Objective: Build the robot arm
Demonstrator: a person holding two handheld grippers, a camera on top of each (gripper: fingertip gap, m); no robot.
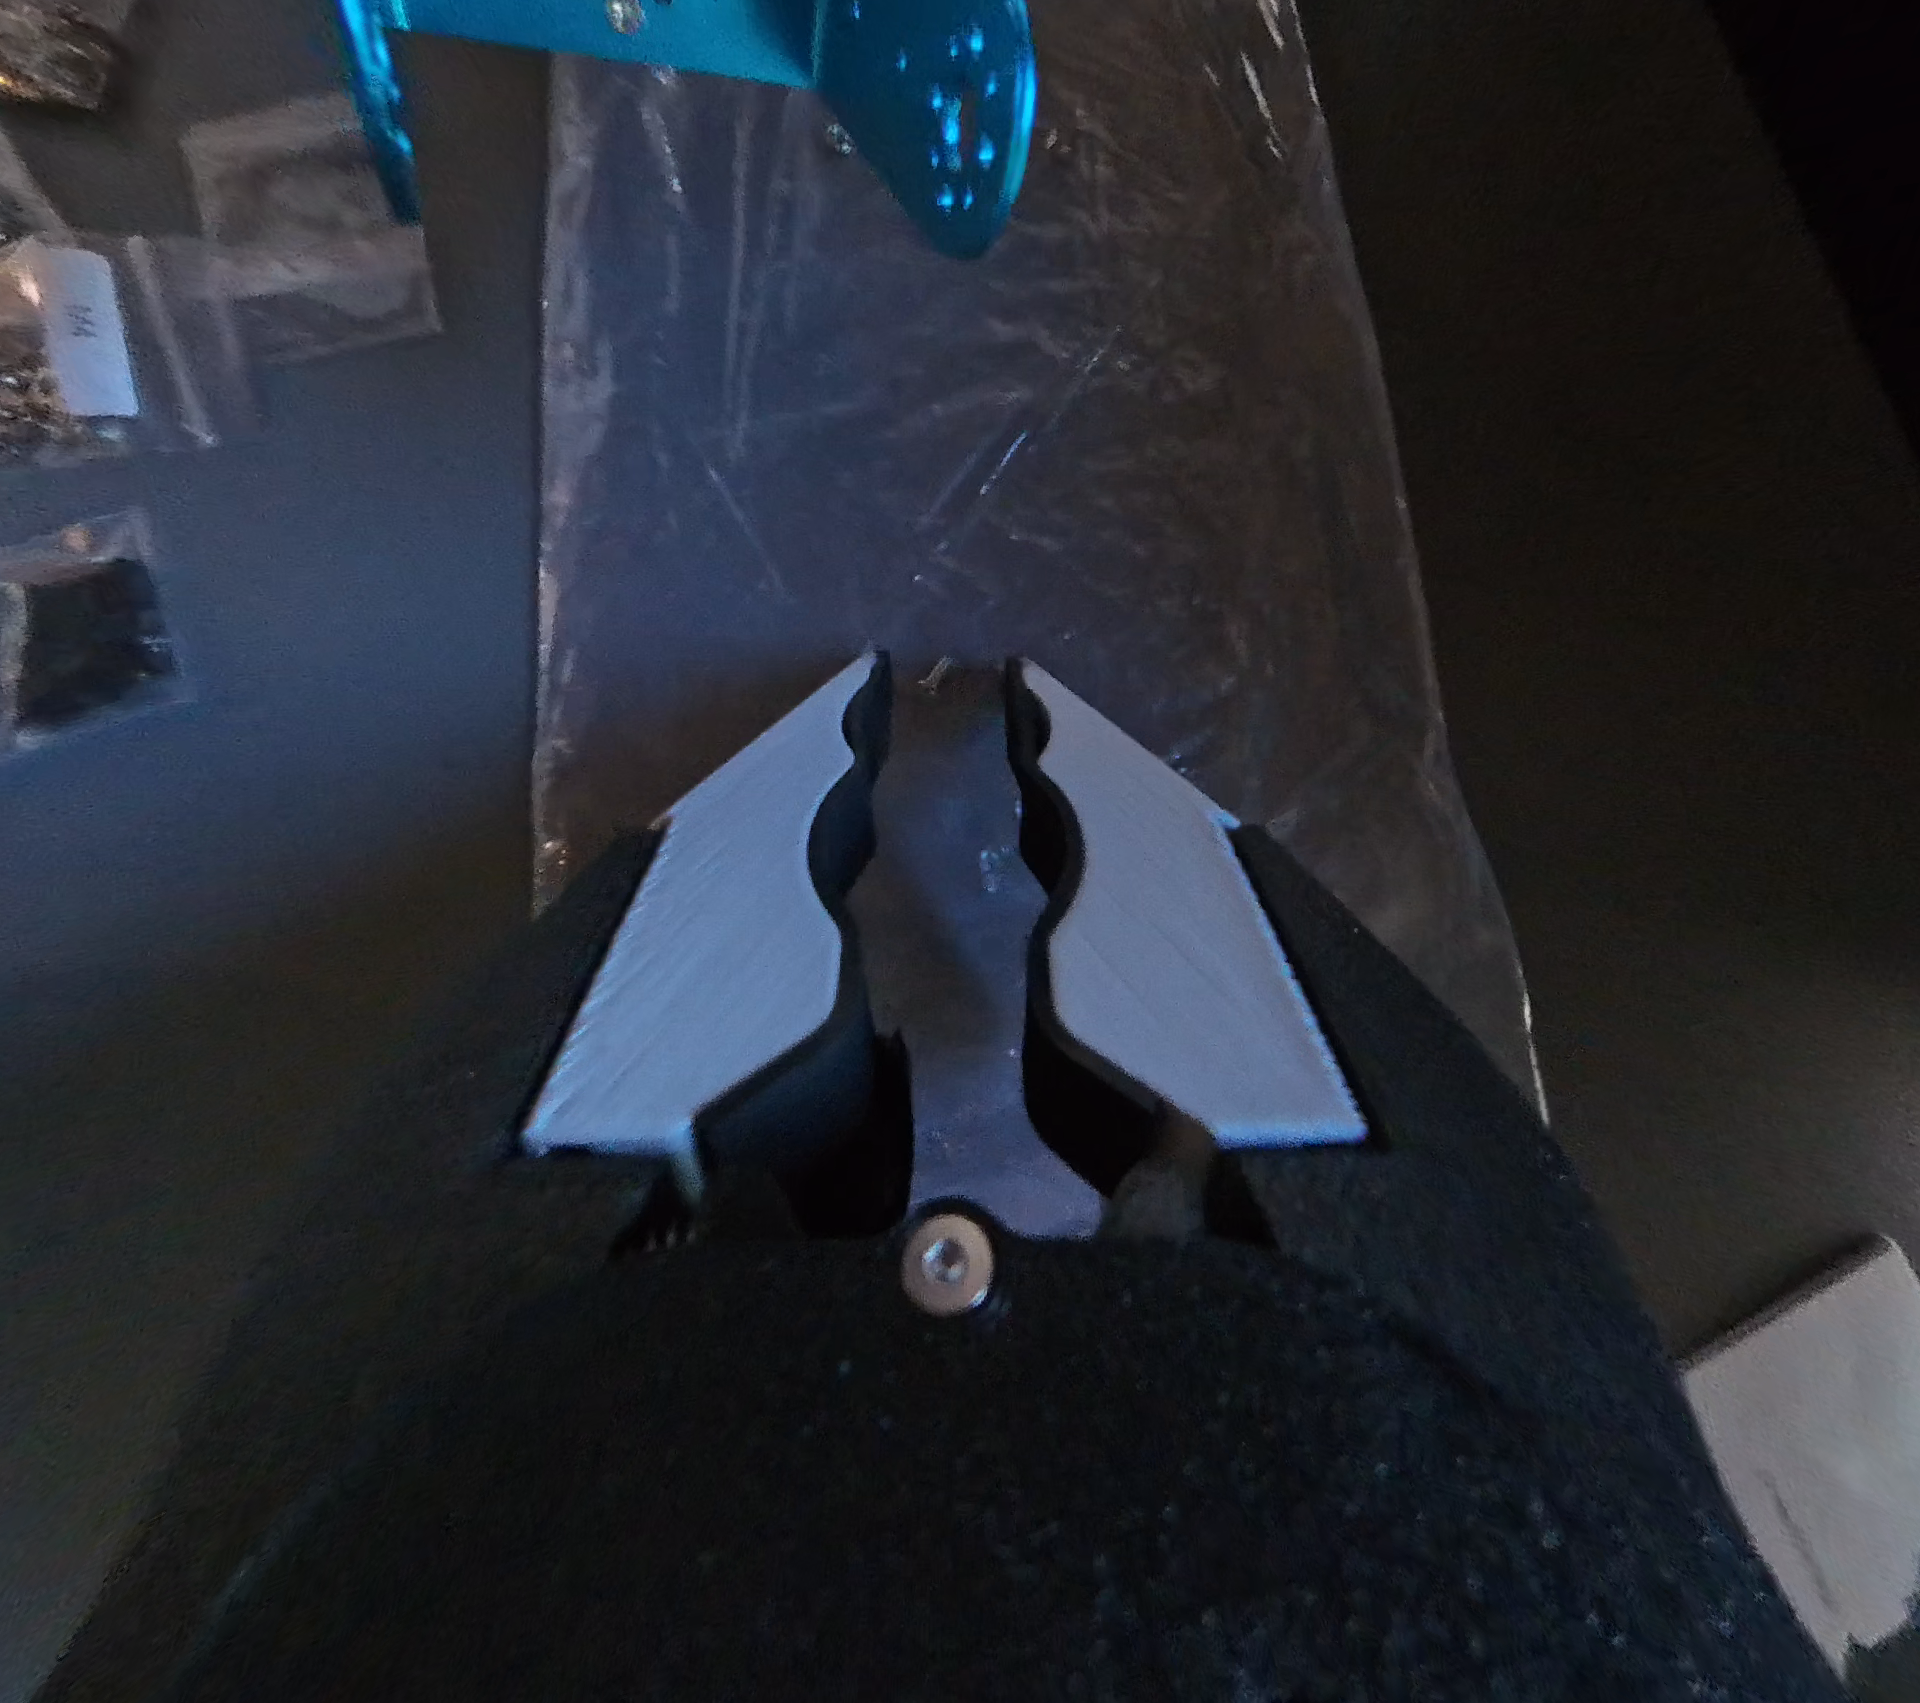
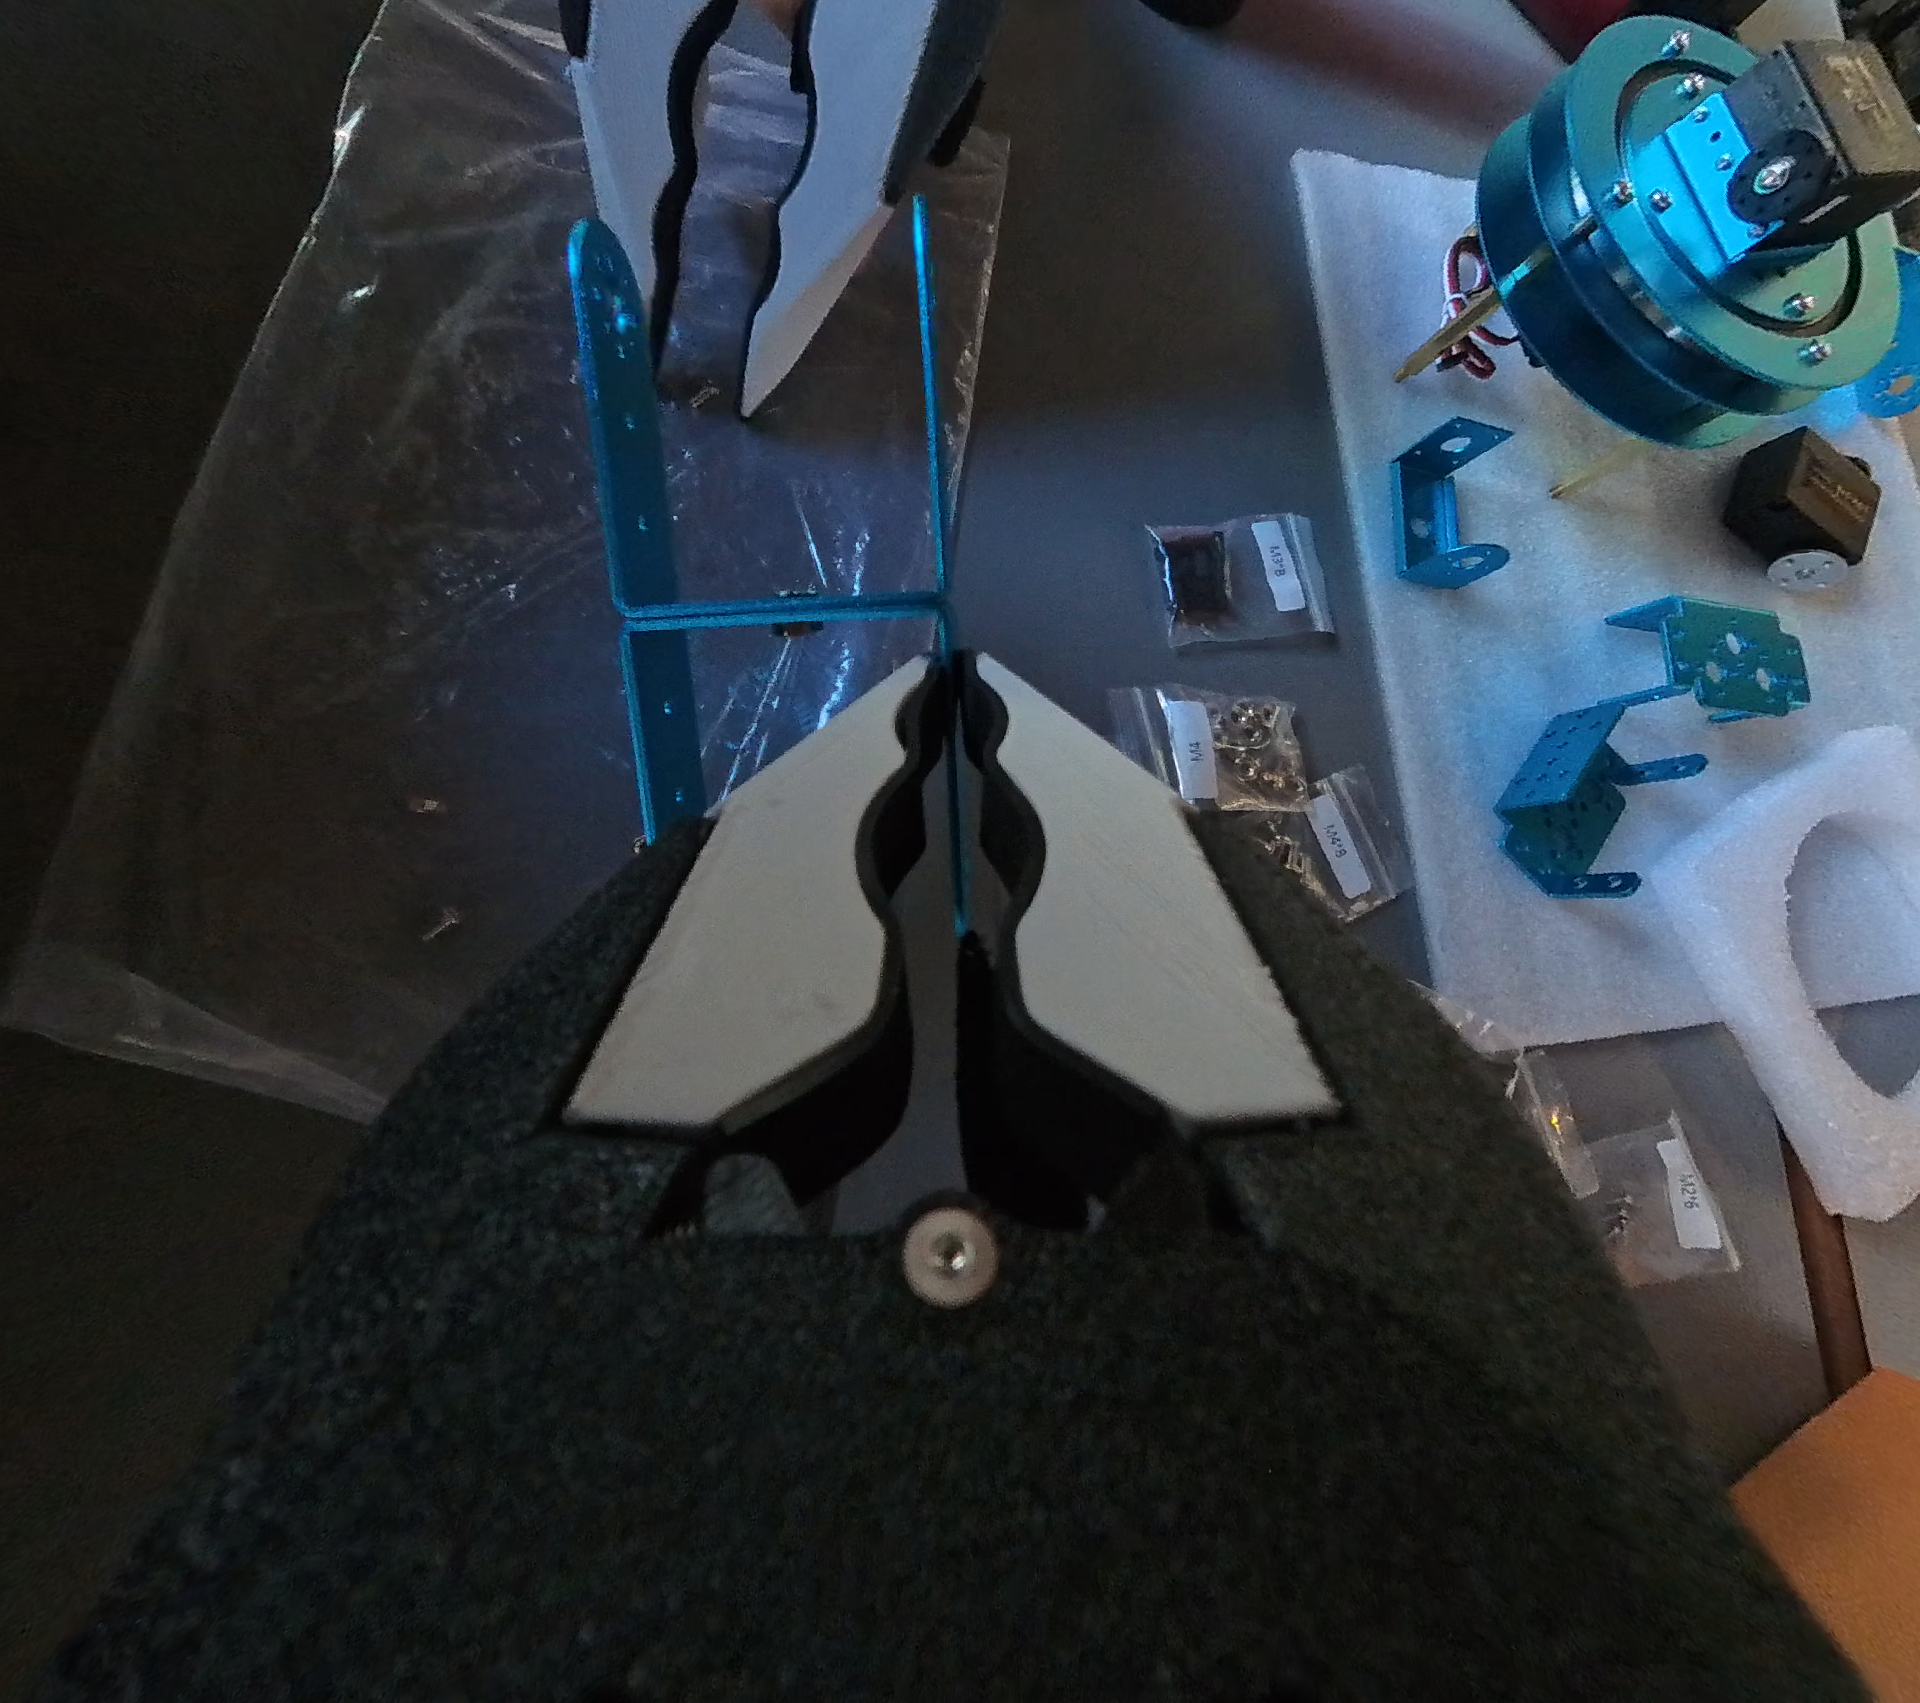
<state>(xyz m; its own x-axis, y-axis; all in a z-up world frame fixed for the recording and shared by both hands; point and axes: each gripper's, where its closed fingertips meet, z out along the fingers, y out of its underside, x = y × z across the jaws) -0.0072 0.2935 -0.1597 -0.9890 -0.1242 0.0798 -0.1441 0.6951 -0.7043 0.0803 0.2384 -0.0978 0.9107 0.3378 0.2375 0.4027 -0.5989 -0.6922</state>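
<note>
Over the clear bag on the dark surface, our right tongs pinch one thin wall of the blue bracket, holding it above the plastic. Our left tongs stand slightly spread with nothing between them, tips low over the bag near a small screw at 12 o'clock. We judge the grip holds best if we keep the wall deep and square between the pads, since thin metal could twist. Our left view alone shows the bracket's broad face, with its ring of holes and two screw heads, up at 11 o'clock. Only our right view shows the white foam sheet at 3 o'clock with the round blue base, smaller brackets and little screw bags, plus loose screws at 9 o'clock
</note>
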